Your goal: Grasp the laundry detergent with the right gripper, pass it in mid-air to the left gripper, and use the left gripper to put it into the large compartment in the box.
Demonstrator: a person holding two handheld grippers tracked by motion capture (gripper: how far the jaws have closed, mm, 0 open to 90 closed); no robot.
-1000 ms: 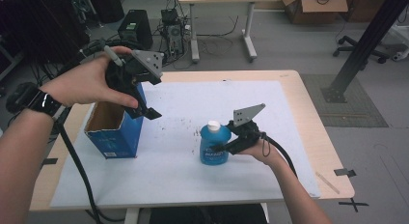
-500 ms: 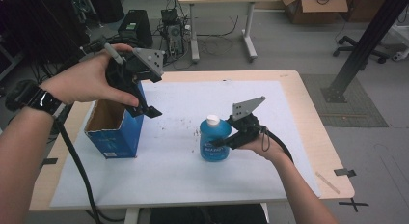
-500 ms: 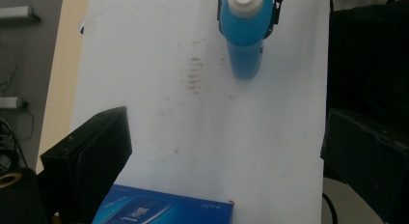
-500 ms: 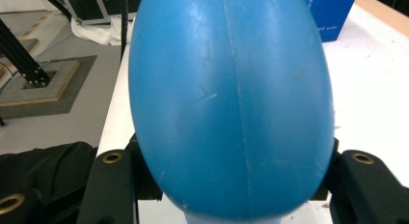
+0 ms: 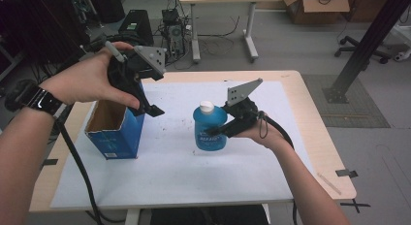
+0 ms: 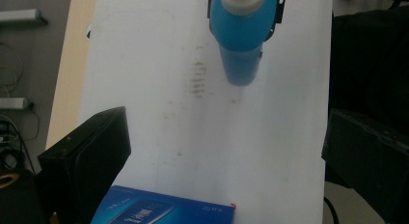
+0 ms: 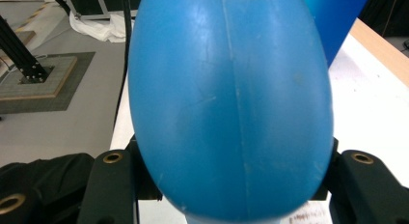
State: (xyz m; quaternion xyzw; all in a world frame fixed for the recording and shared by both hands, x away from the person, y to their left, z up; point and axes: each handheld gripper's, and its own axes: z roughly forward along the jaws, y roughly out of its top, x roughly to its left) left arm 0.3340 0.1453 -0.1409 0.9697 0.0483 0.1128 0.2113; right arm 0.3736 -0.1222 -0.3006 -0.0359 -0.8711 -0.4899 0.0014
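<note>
- Showing white lettering on the bottle (image 5: 209,128), too small to read; same for the pale print on the box (image 5: 116,137).
- Standing upright, long axis vertical, white cap (image 5: 207,106) pointing up, near the middle of the white sheet (image 5: 203,171) on the table (image 5: 317,137).
- Being clamped at the belly by the right gripper (image 5: 224,130), both jaws pressing the blue sides in the right gripper view (image 7: 231,108).
- Hovering over the open-topped box near the sheet's left edge: the left gripper (image 5: 148,108), jaws spread wide, gripping nothing, with the bottle (image 6: 243,35) well apart ahead.
- Leaving bare sheet between box and bottle, and more toward the near and far edges.
</note>
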